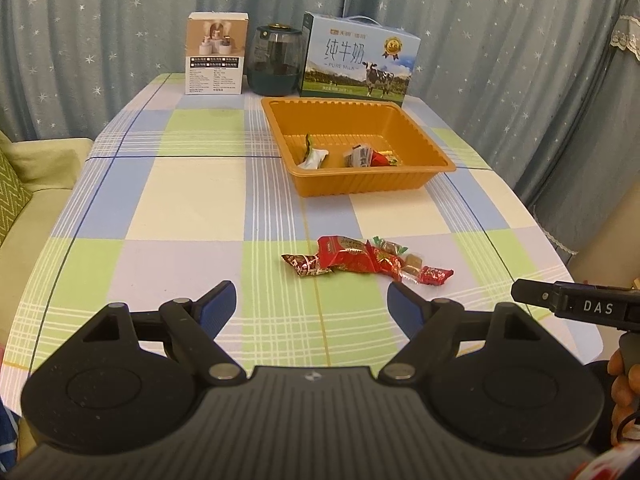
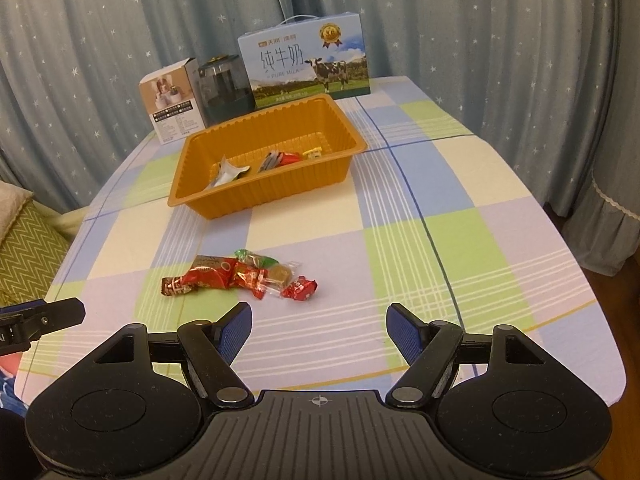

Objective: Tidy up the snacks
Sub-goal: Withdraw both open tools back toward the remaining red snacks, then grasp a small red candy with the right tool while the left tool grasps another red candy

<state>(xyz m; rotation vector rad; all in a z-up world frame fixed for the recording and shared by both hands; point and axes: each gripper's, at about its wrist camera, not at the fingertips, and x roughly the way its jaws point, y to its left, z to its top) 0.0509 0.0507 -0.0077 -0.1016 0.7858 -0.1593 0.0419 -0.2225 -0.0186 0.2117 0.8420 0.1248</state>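
Just beyond both open tongs, snacks.

Backdrop: grey-blue curtain with small white stars, hanging in folds behind and around the table
Tabletop: covered in a checked cloth of pale green, blue, lilac and cream with white lines
Left side: cream sofa with a green zigzag cushion
Right side: lace-trimmed grey cover, wooden floor below
Light: warm, dim, indoor
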